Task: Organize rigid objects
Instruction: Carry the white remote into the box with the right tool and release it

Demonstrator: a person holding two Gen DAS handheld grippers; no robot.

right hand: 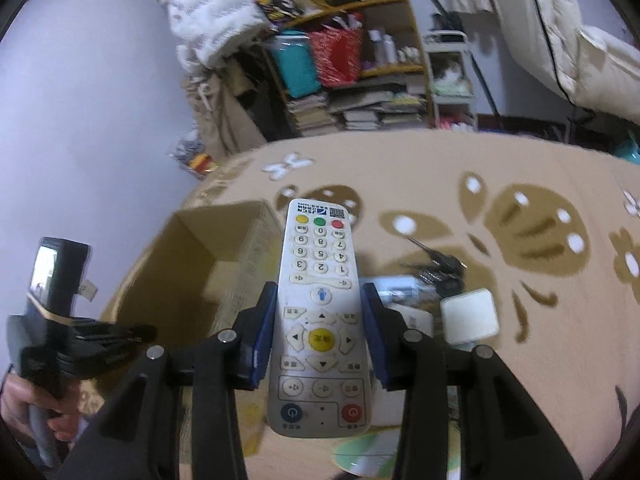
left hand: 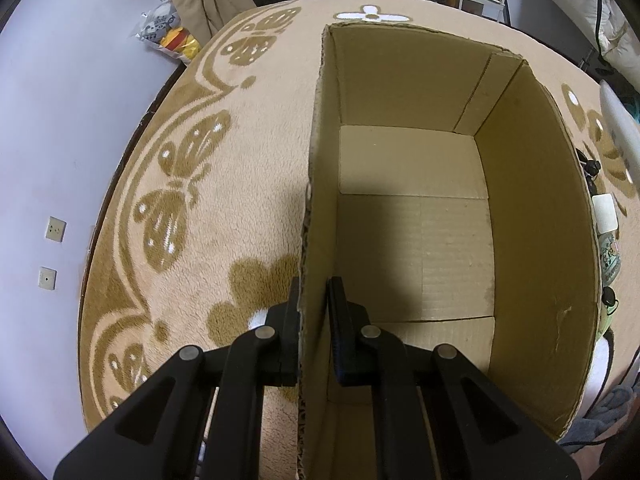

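Two views cover one cardboard box (left hand: 420, 240). The left wrist view alone shows the box interior, bare cardboard down to its floor flaps. There the left tool (left hand: 314, 320) straddles the box's near left wall, one finger outside and one inside; the outer finger touches the wall, while a small gap shows at the inner finger, so whether it is clamped cannot be told.

The right wrist view alone shows the remote control (right hand: 320, 312), held clear of the rug beside the box, to its right. The right tool (right hand: 320, 328) is clamped on the remote's mid-body, blue pads against both long edges, its number keys pointing away from the camera. "JSCN" is readable at the remote's far end, beside a QR code. A hand (right hand: 28, 408) grips the left tool's handle left of the box. A white square block (right hand: 470, 314) and keys (right hand: 436, 268) lie on the rug right of the remote.
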